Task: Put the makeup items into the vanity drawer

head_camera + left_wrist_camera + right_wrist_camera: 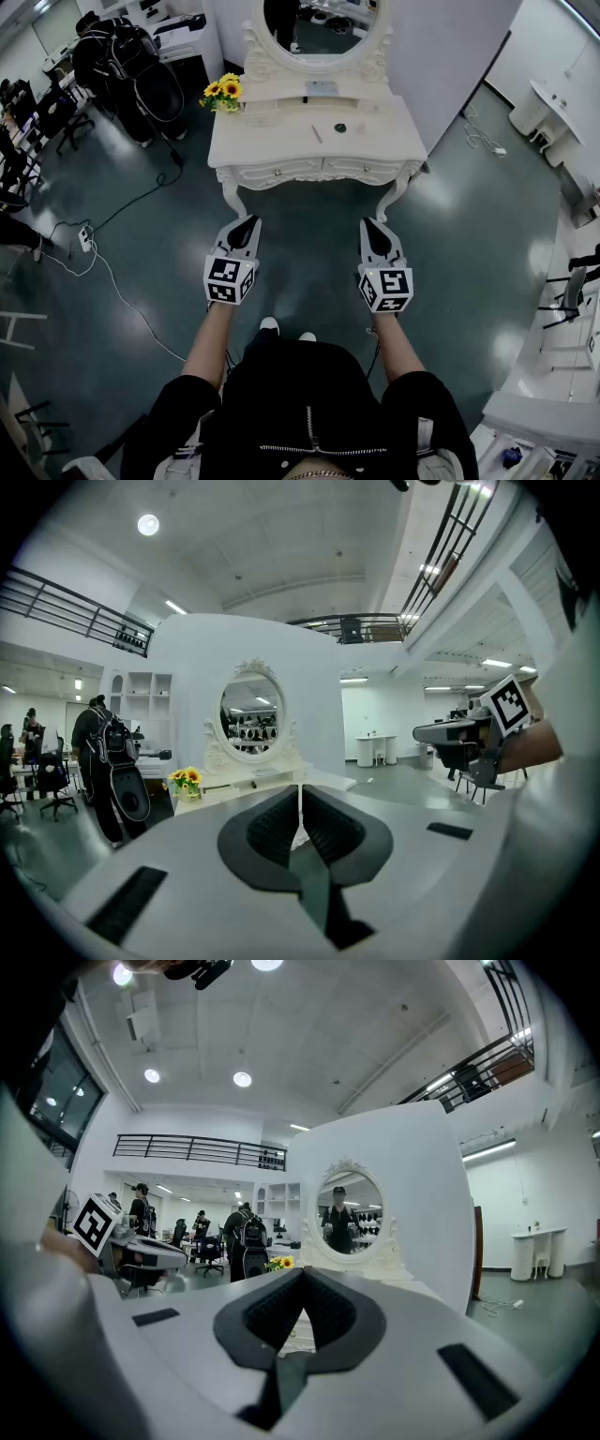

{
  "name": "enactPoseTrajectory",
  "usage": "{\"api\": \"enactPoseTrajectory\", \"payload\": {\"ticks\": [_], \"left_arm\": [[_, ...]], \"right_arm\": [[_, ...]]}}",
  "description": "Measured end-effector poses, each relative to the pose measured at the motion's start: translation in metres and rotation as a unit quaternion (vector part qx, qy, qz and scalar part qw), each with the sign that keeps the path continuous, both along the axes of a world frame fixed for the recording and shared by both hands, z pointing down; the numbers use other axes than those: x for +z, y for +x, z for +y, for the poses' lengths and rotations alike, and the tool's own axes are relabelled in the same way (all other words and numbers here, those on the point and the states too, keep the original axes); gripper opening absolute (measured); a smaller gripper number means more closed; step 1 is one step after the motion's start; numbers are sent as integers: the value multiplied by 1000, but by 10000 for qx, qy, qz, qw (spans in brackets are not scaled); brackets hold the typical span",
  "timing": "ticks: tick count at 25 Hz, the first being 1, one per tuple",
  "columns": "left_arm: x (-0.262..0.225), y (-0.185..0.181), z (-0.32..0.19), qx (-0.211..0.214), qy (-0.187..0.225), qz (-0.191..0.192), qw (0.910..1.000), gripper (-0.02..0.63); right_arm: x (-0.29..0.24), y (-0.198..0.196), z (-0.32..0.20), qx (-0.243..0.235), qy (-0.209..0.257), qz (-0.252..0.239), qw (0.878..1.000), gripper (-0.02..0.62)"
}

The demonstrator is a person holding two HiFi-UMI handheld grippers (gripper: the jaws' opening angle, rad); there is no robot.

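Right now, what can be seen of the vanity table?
The vanity table is white, looks like painted wood with carved trim, and stands on curved legs against a white partition. An oval mirror rises at its back. Its drawer fronts are shut. On top: yellow flowers at the left rear, a thin stick-like item and a small dark round item.

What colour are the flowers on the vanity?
The flowers are yellow with dark centres, clearest in the head view.
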State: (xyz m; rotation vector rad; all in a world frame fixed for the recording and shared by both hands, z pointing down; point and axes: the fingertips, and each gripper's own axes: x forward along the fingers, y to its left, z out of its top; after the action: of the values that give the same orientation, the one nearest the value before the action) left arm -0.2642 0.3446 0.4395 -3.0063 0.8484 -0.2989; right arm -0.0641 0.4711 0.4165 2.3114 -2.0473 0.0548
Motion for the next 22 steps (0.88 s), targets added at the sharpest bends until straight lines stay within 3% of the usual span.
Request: {"api": "enactPoseTrajectory", "payload": {"ticks": [10,22], "left_arm": [[5,8,9,-96,-153,42,9998,29],[2,32,-1,-112,-184,76,9997,29]], "right_arm": [[-5,13,12,-23,229,-101,9997,8],[7,28,-7,-149,53,-158,9998,8]]}}
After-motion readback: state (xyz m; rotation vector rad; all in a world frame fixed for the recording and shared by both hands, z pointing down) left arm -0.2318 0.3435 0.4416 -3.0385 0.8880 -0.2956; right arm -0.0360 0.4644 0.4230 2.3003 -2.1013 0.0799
